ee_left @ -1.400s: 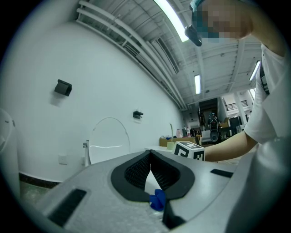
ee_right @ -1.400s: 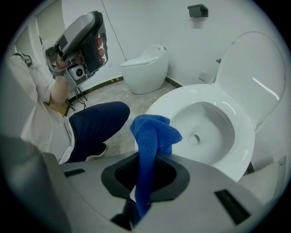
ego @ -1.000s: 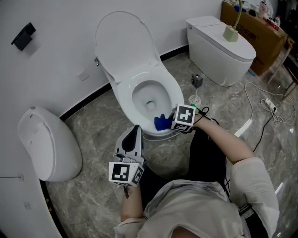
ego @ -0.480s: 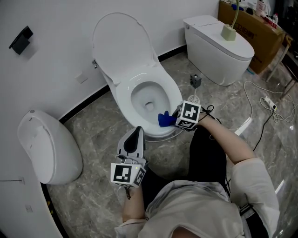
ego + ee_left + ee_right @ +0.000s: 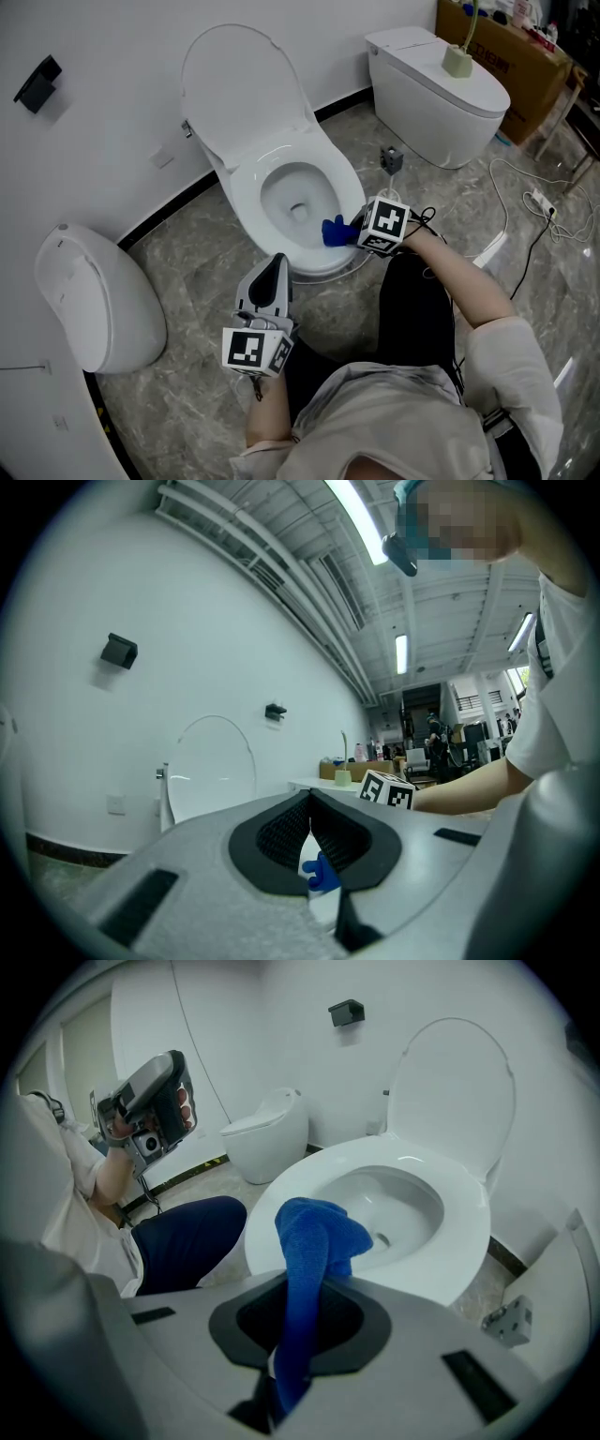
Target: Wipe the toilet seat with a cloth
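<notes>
Now right hand-held gripper (image 5: 354, 231) pinches blue terry cloth (image 5: 334, 231) on white toilet seat (image 5: 251, 211); left hand-held gripper (image 5: 275, 265) closed, empty. Snag may drop cloth inside.

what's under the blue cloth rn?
The front-right rim of the toilet seat sits under the blue cloth, which the right hand-held gripper clamps. That patch of seat is covered, so contact can't be confirmed.
</notes>
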Action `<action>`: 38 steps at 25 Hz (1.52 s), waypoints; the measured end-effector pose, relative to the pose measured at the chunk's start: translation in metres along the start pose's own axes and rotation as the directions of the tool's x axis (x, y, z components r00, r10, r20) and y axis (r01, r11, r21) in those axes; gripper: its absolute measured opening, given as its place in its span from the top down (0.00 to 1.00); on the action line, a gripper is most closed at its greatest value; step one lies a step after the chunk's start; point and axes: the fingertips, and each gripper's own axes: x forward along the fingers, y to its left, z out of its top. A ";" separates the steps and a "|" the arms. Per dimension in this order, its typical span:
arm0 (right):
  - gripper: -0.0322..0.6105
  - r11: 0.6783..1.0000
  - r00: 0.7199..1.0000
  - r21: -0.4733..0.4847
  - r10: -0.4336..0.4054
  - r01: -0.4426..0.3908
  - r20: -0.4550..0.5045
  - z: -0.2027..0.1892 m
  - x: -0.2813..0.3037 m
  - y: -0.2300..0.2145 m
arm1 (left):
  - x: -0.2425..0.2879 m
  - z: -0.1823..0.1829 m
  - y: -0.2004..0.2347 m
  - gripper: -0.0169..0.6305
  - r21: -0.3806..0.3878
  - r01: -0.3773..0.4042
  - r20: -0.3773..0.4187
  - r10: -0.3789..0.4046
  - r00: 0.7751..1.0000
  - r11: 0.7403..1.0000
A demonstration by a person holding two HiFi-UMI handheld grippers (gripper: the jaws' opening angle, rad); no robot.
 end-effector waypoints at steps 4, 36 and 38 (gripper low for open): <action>0.89 1.000 1.000 0.014 -0.020 0.020 0.004 -0.003 -0.003 -0.008 | 0.001 -0.002 -0.002 0.96 0.015 0.001 -0.009 -0.001 1.000 1.000; 0.89 0.963 0.966 0.098 -0.255 0.251 0.034 -0.005 -0.008 -0.069 | 0.011 -0.014 -0.013 0.96 0.020 0.031 -0.042 -0.031 0.999 0.999; 0.89 0.962 0.966 0.104 -0.256 0.251 0.031 -0.003 -0.008 -0.072 | 0.010 -0.016 -0.011 0.96 0.021 0.031 -0.044 -0.030 0.999 0.999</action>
